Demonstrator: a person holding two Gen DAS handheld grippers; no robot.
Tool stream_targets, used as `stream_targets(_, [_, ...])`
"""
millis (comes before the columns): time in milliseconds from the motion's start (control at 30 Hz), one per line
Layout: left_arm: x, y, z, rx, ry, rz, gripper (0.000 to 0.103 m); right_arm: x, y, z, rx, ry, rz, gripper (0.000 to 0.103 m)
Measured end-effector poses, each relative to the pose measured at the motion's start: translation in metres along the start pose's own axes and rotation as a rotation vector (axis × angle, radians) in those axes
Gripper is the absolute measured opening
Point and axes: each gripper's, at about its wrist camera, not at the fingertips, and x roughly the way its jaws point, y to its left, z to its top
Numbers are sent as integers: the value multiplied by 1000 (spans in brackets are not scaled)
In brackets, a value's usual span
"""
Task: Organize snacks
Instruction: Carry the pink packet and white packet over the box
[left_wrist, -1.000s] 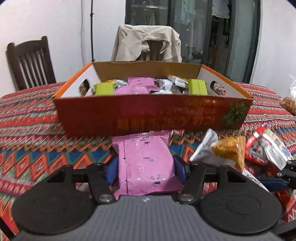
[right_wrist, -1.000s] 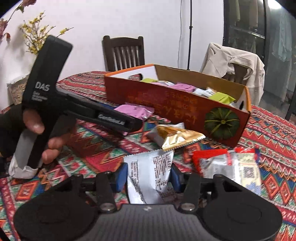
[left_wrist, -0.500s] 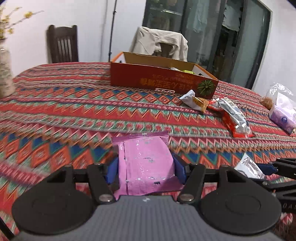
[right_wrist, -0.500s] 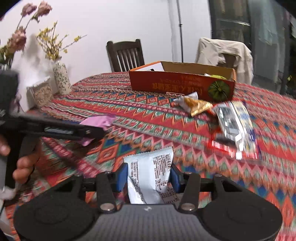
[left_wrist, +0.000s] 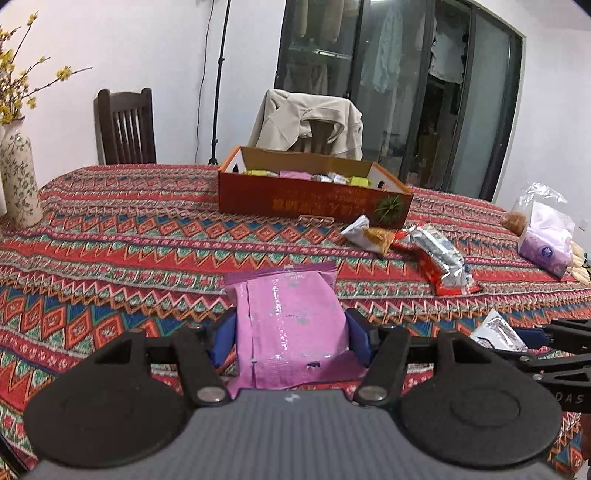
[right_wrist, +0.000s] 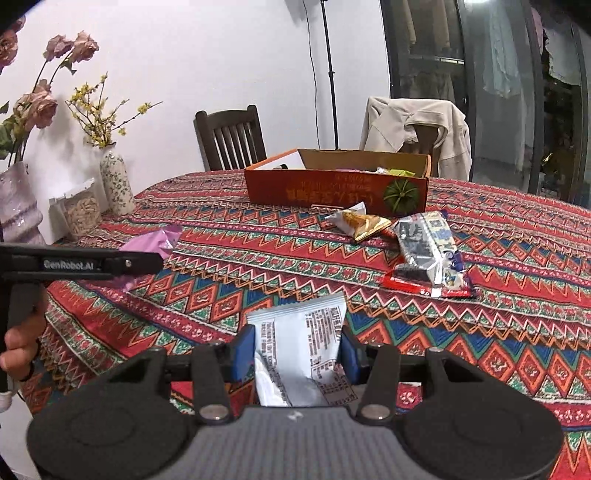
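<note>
Between blue pads (left_wrist: 355, 334), a glossy pink packet (left_wrist: 290, 328) sits clamped.

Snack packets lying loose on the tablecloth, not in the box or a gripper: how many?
2. A gold packet lies just in front of the box, and a red-and-silver packet lies right beside it. More could be hidden under them.

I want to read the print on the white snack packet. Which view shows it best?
The right wrist view: the white snack packet sits close and face-on, clamped between the right gripper's jaws, printed side up. The left wrist view catches only one corner of it at the right edge.
</note>
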Motion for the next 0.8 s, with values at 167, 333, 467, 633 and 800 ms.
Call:
stream_targets(167, [9, 0, 28, 2, -14, -57, 63, 3, -9, 12, 12, -25, 7, 47])
stream_targets(333, [21, -6, 90, 74, -67, -148, 63, -2, -26, 59, 1, -101, 15, 47])
stream_targets(467, [39, -15, 154, 133, -99, -204, 63, -4, -47, 116, 0, -166, 25, 47])
stream_targets(633, [108, -33, 226, 130, -77, -244, 63, 25, -91, 199, 48, -213, 41, 47])
stream_targets(800, [220, -51, 256, 115, 30, -186, 63, 105, -136, 252, 151, -147, 41, 47])
